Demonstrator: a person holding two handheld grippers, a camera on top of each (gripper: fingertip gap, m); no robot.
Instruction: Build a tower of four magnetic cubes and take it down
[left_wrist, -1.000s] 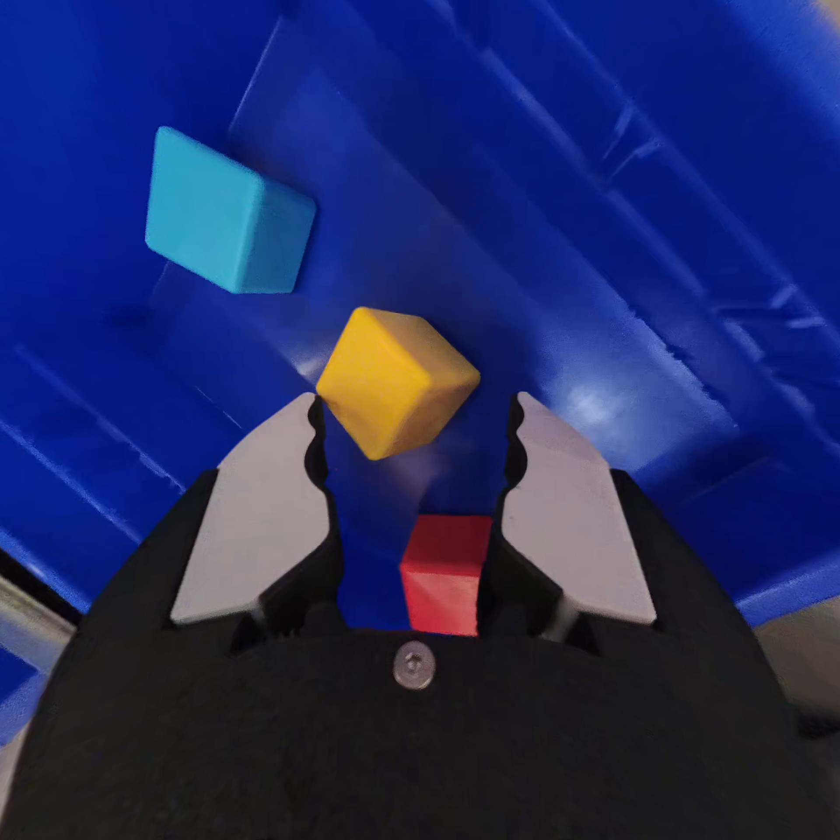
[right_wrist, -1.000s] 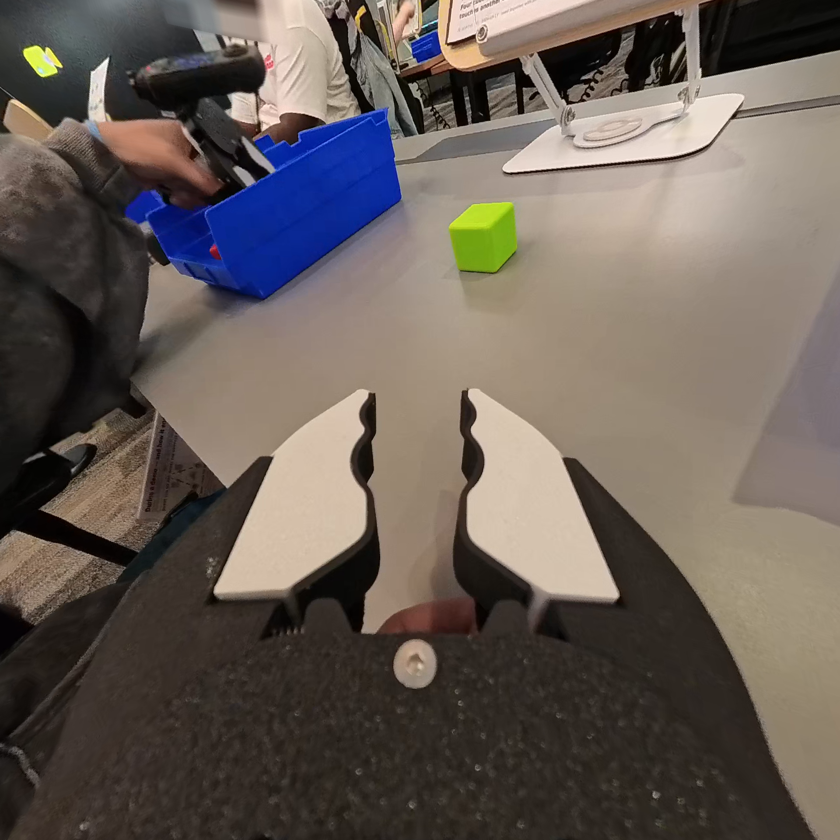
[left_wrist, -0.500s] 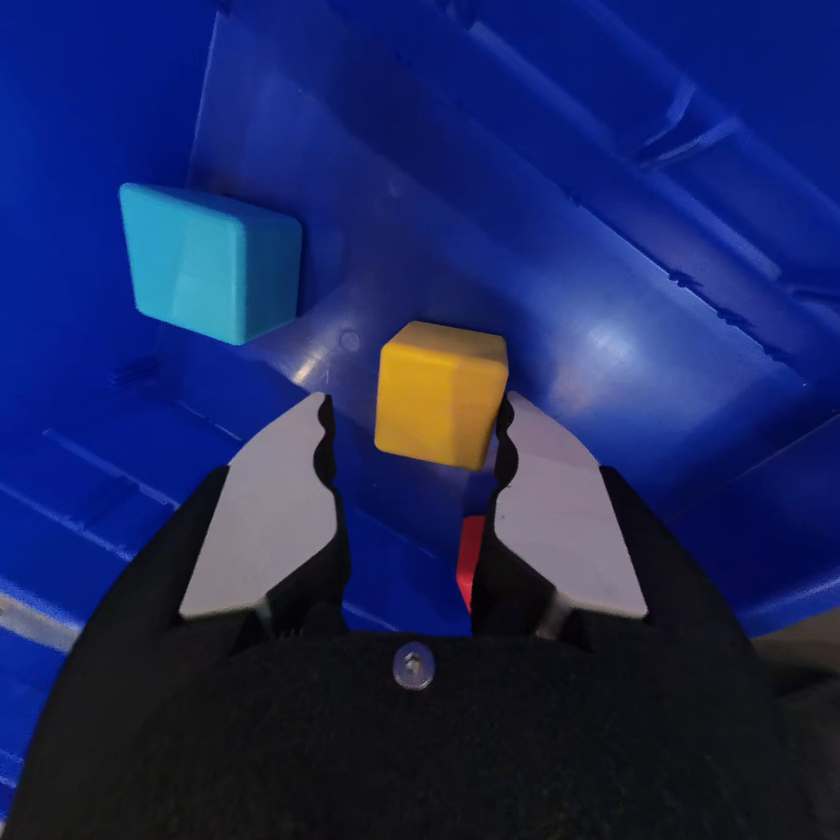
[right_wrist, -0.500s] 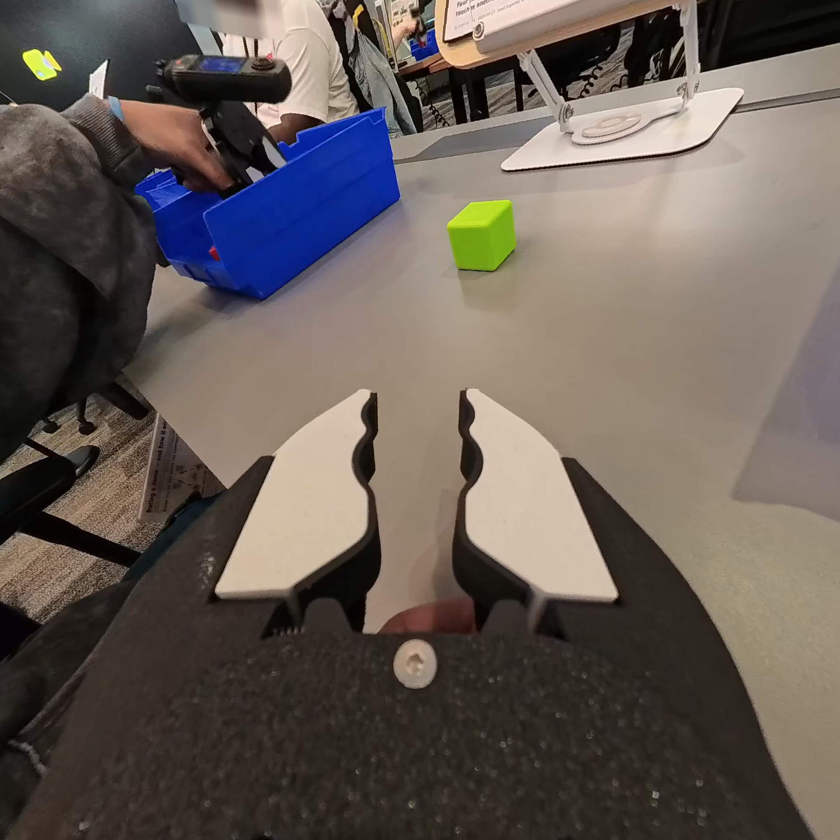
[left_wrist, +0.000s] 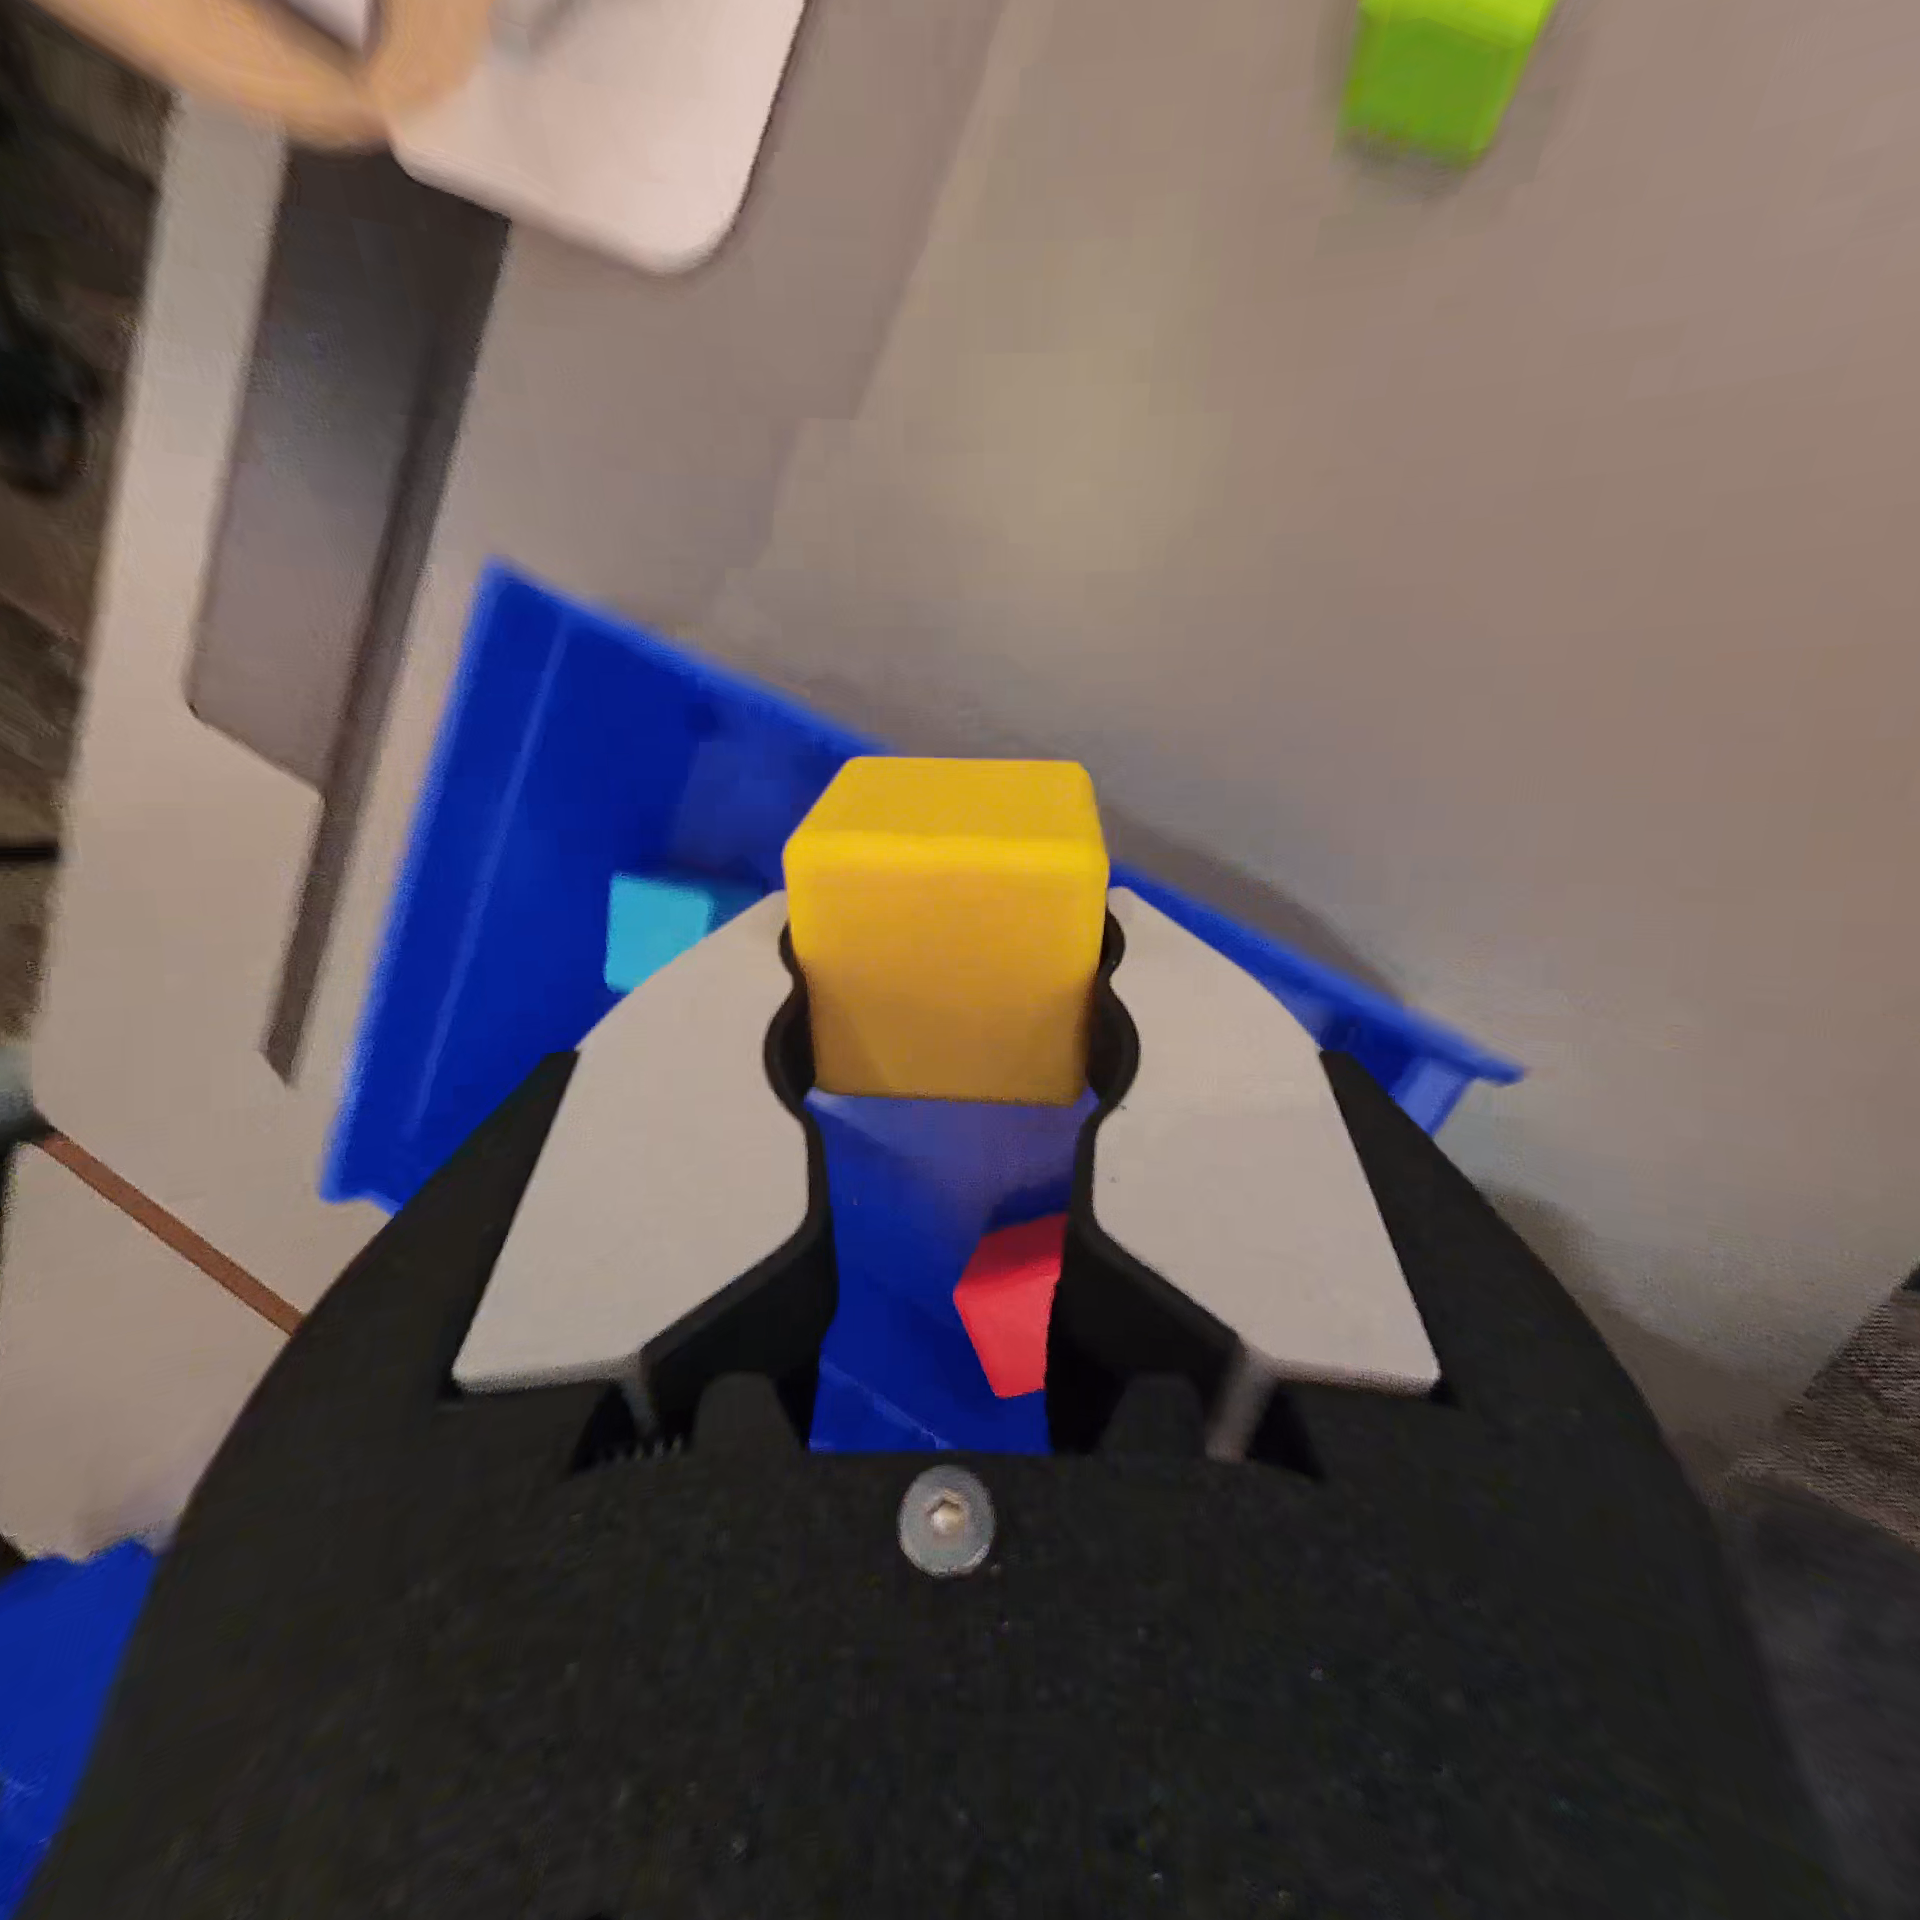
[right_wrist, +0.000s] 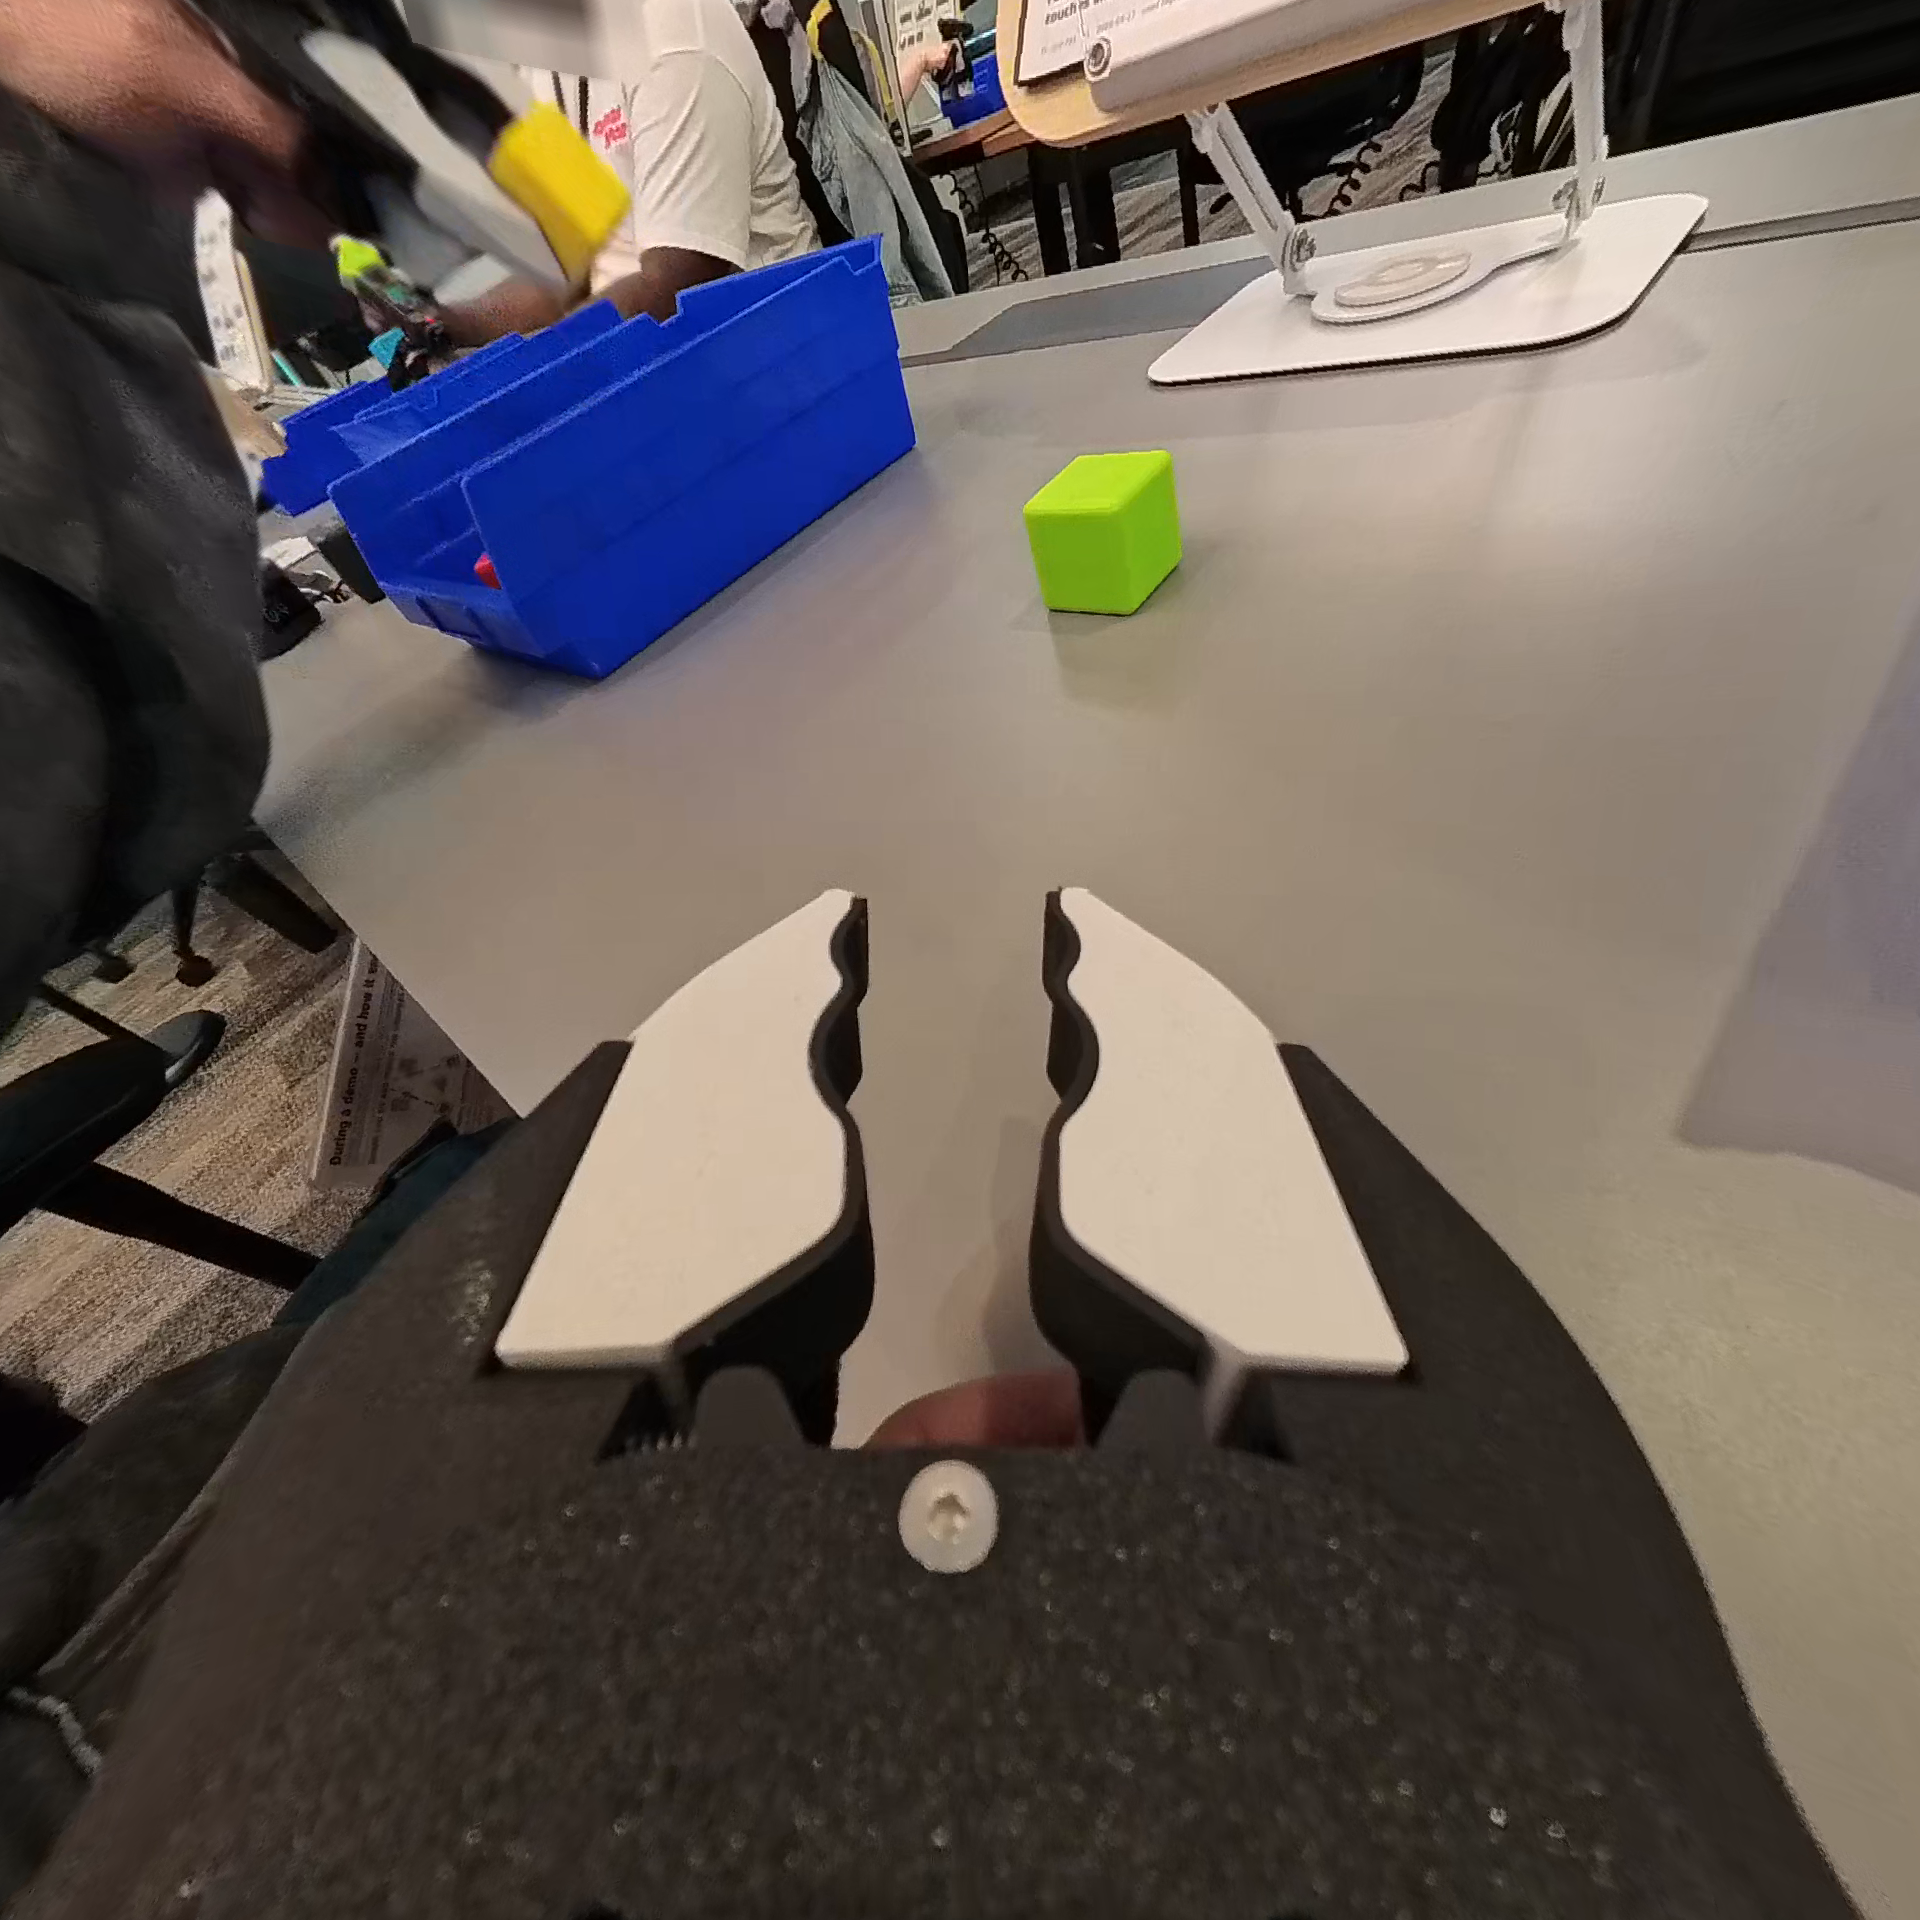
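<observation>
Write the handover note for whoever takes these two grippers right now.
Left gripper: shut on the yellow cube, held in the air above the blue bin.
Right gripper: open and empty, low over the table.
Cubes: green cube alone on the table to the right of the bin; cyan cube and red cube in the bin.
Done: one cube set out, a second picked.
Left: probably stack yellow on green, add cyan and red, then take the tower down.

Two cubes (left_wrist: 1013, 1304) in the bin (right_wrist: 665, 520), left of a lone cube (right_wrist: 1107, 530) on the table (right_wrist: 1351, 779)
</observation>
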